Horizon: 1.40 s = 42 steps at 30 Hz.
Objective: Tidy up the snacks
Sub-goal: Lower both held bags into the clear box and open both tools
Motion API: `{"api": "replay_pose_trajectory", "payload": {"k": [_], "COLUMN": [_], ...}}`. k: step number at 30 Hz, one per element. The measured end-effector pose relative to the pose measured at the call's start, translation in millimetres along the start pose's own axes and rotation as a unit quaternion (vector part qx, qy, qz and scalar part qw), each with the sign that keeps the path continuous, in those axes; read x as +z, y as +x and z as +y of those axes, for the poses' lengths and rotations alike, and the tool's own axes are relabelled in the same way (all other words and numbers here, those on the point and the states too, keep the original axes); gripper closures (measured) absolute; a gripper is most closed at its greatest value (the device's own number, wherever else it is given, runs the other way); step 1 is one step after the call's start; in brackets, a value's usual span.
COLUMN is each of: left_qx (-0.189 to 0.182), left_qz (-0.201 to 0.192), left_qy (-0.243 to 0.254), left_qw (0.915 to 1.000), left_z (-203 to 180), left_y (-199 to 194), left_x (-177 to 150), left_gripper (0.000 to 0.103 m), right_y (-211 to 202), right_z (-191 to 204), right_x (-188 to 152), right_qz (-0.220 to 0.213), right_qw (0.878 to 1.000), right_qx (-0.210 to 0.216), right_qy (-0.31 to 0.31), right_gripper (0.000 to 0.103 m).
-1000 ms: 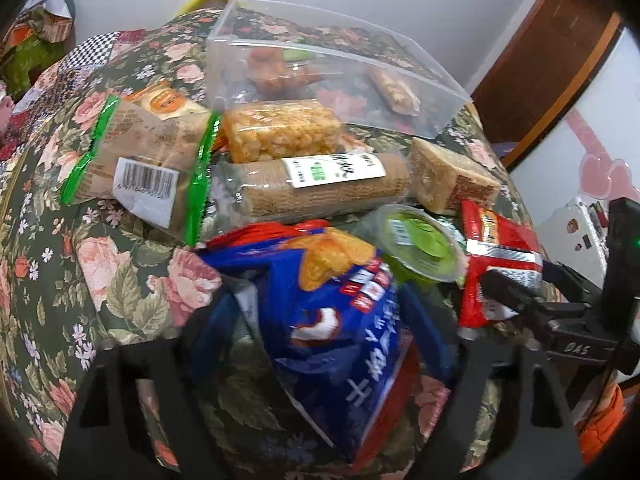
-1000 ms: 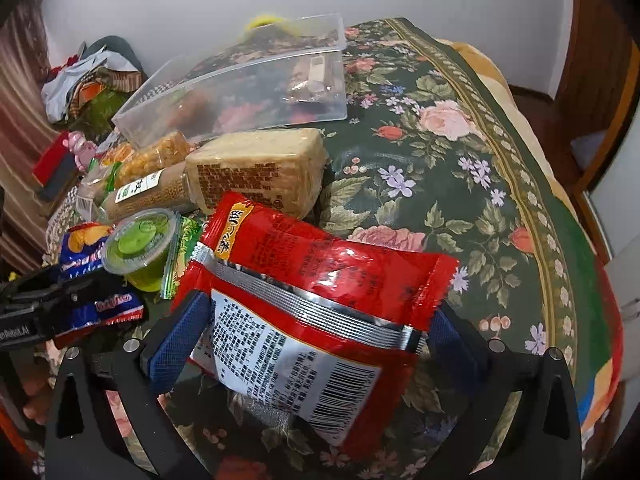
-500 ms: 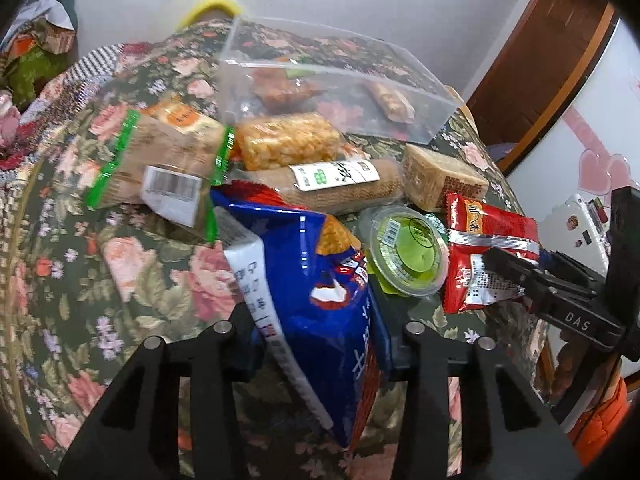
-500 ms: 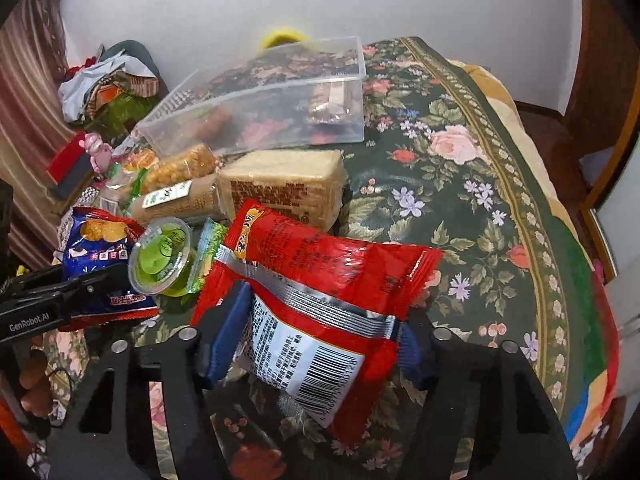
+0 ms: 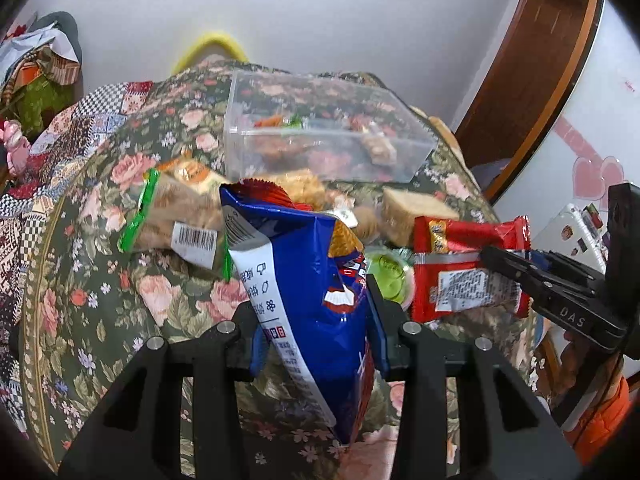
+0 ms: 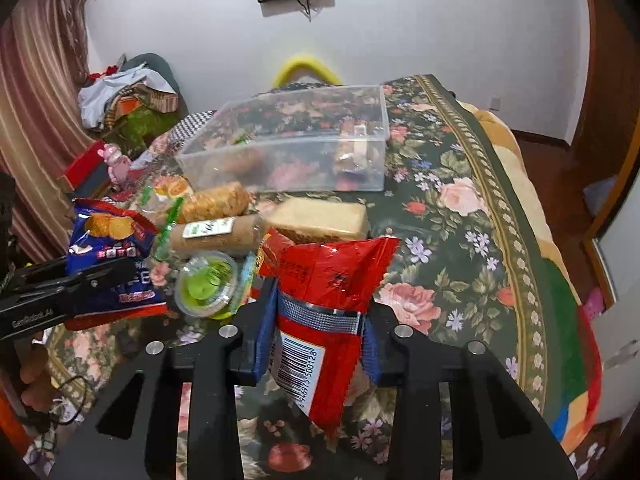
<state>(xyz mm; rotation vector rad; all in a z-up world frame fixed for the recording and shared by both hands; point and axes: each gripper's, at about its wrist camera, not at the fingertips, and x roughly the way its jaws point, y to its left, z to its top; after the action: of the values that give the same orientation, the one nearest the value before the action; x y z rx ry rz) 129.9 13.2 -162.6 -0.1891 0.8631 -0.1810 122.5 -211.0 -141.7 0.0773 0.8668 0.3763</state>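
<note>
Both tongs [image 5: 316, 332] [image 6: 316, 344] tilted downward, each clamping a packet.

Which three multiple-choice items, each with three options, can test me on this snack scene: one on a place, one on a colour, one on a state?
1. Where is the green cup?
A. inside the clear box
B. on the floral cloth, between the two bags
C. on the floor

2. What colour is the bag in the left hand-held gripper?
A. blue
B. yellow
C. black

3. How is the right hand-held gripper?
A. open and empty
B. shut on the cup
C. shut on the red bag

Key: 1 B, the cup sits on the cloth between the blue bag and the red bag, outside the box. 2 A, its pads squeeze the blue bag. 3 C, the pads pinch the red bag.
</note>
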Motion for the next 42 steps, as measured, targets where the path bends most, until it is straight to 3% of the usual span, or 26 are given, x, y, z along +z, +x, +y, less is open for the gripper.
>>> {"api": "replay_pose_trajectory", "payload": {"k": [6, 24, 34, 42], "left_qx": [0.003, 0.018, 0.015, 0.022], "left_qz": [-0.023, -0.084, -0.088, -0.077], "left_qy": [0.001, 0.02, 0.036, 0.027], "left_qw": [0.9997, 0.9961, 0.9954, 0.9964], "left_z": [-0.8, 0.3, -1.5, 6.2], "left_y": [-14.8, -26.0, 7.1, 47.2], "left_x": [13.4, 74.9, 120.6, 145.9], "left_gripper": [0.062, 0.062, 0.062, 0.062], "right_y": [-16.7, -35.0, -15.4, 21.8], "right_z": [2.5, 6.9, 16.3, 21.3], "right_x": [13.6, 77.4, 107.9, 124.1], "right_qz": [-0.033, -0.12, -0.139, -0.124], "right_qw": [0.999, 0.992, 0.99, 0.992], "right_qx": [0.007, -0.001, 0.01, 0.023], "right_qy": [-0.005, -0.028, -0.031, -0.03], "right_gripper": [0.079, 0.079, 0.079, 0.079]}}
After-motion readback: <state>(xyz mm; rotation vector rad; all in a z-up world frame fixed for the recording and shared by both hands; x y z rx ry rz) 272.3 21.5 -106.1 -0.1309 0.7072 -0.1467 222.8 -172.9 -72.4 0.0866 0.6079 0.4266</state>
